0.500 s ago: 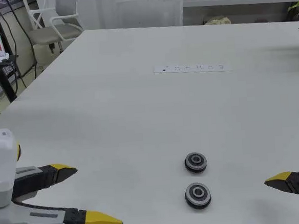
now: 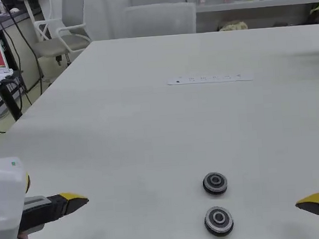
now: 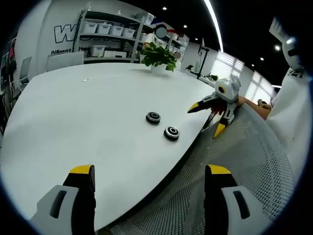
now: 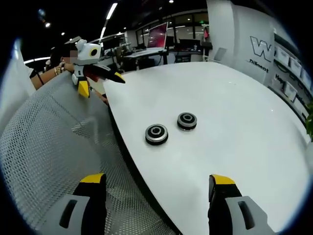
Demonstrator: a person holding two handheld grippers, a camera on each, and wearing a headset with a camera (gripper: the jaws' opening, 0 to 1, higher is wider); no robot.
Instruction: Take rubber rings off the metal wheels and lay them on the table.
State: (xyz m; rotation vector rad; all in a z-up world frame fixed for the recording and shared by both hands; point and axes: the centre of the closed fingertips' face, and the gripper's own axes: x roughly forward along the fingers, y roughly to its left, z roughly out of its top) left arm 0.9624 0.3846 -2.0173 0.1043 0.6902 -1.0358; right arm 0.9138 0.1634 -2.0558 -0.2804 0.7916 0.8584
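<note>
Holding left gripper [image 3: 149,171] and right gripper [image 4: 157,178] wide open, empty, flanking 2 metal wheels [image 2: 215,183]. Likely poised to steady 1 wheel and peel its rubber ring [image 4: 148,137].

2 metal wheels lie flat, hub up, on the table [image 2: 122,127], nr its near edge, right of mid. Near wheel [image 2: 218,221] sits just inside that edge. Far wheel [image 2: 215,183] is just behind it, small gap btwn, not touching. Each is small & round: dark rubber rings [image 4: 156,143] on the outer rim, pale metal face, dark centre. Neither is tilted.
</note>
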